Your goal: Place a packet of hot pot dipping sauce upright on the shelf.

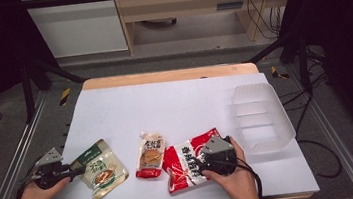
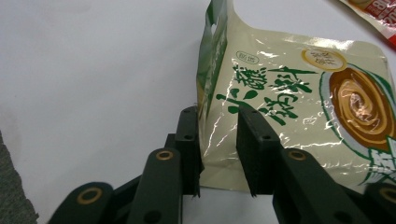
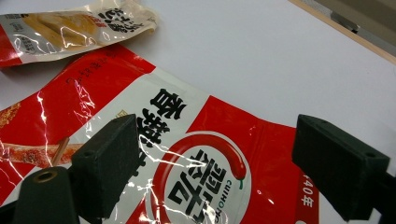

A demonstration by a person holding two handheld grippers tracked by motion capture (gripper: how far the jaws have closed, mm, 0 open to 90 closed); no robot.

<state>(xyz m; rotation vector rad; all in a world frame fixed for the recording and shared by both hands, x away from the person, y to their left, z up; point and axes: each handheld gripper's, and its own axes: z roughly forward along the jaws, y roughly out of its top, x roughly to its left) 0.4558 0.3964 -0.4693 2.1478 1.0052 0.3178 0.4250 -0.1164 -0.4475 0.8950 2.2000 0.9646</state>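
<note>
Two tools are seen at the near edge of the table [image 1: 174, 94], one in each hand; the left tool [image 1: 74, 172] is held level at the table's near left corner, and a cream and green pouch [image 1: 101, 169] lies straight ahead of it; in the left gripper view the pouch's [image 2: 289, 107] near corner is seen to stand between the two black jaws, its folded edge raised beside the left one; the jaws are drawn narrow about that corner, but a sliver of space can still be made out on each side, so the pads are not pressed on the pouch; whether the left one touches the foil cannot be told; beyond the pouch a small red and cream pouch [image 1: 151, 157] is laid, its spout pointing away.

The right tool [image 1: 199, 166] is held over a large red packet [image 1: 184, 165], which lies directly beneath and ahead of it; in the right gripper view the jaws are seen spread wide, one to each side of the packet's [image 3: 205, 172] printed face, with nothing pinched between them; past the packet's far edge the small pouch [image 3: 74, 25] is seen again; farther off, ahead and to the right of the right tool, a clear plastic tub [image 1: 262, 120] is set on the table's right side.
</note>
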